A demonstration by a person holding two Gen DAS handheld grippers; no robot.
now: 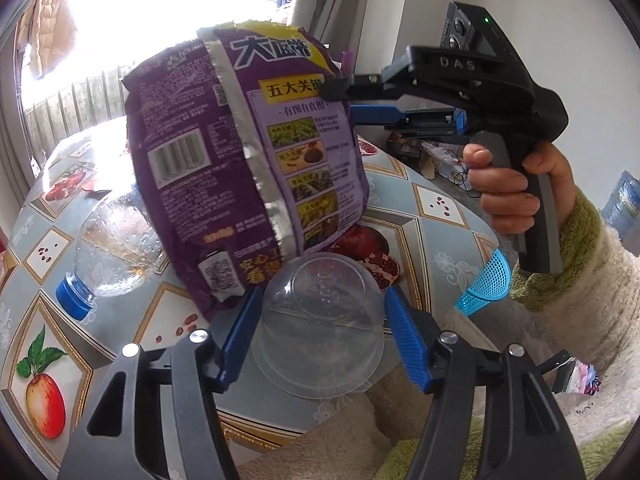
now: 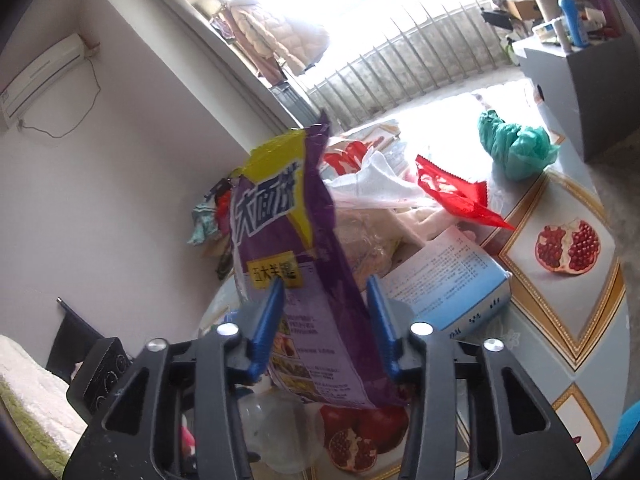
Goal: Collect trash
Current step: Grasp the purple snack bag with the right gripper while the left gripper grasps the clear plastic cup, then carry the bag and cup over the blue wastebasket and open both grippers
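**Both grippers engaging trash at the table**

The right gripper [image 1: 344,98] is pinching the upper right edge of the purple snack bag [image 1: 248,168], its fingers pressed onto the wrapper and holding it upright above the table [image 1: 432,204] at frame centre. A hand [image 1: 516,192] is gripping its handle at the right. The left gripper [image 1: 320,332] is sitting at lower centre, its blue fingers [image 1: 408,336] spread and touching both sides of a clear plastic cup [image 1: 320,312] lying on the table edge. A clear bottle [image 1: 116,248] is lying at the left, beside the bag. In the right wrist view, a red wrapper [image 2: 452,192] and a blue box [image 2: 452,280] are lying at centre right.
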